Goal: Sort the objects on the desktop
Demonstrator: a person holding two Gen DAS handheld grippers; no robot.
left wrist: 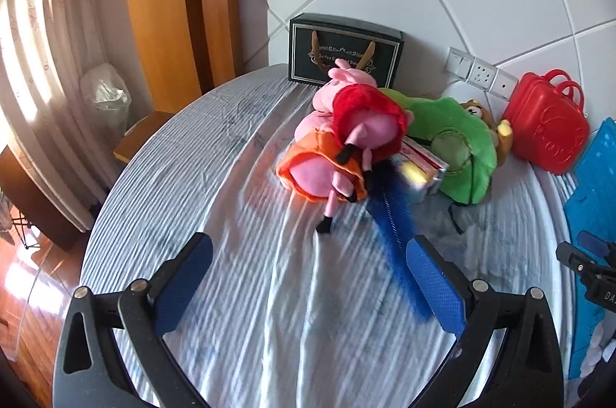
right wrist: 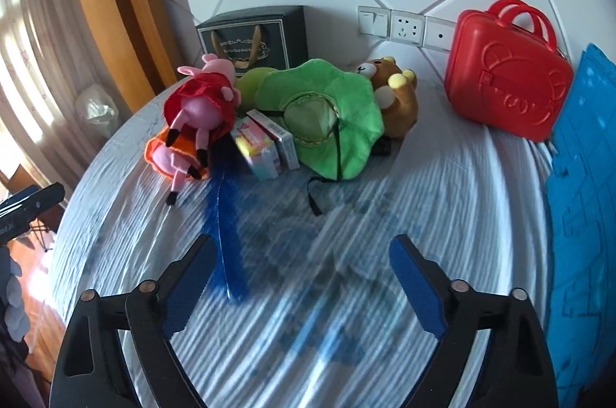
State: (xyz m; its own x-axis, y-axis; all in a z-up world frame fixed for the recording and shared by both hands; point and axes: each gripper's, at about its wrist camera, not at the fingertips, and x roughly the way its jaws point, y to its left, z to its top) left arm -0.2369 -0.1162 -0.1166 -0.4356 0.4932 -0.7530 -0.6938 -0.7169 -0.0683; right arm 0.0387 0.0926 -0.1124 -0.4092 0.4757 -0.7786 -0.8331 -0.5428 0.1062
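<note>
Approach phase, by my reading: both tools point down at the pile and nothing is gripped yet. Your left gripper (left wrist: 308, 277) stands spread wide with only striped cloth (left wrist: 250, 311) between its pads. Your right gripper (right wrist: 304, 281) is likewise parted and empty. The things to sort lie heaped toward the wall: two pink pig dolls (right wrist: 192, 123), one in red lying on one in orange, touching a green plush (right wrist: 327, 123); small boxes (right wrist: 265, 146) wedged between them; a brown bear (right wrist: 396, 92) behind. A blue feathery item (right wrist: 227, 234) trails from the pile toward you, just beside the right tool's left finger. A red case (right wrist: 508, 69) stands well apart.

The next move likely calls for choosing one item and centring it between the pads before clenching; the feather is nearest.

The right view shows the bear whole and the boxes plainly; the left view half hides both, but shows the dolls closer.
</note>
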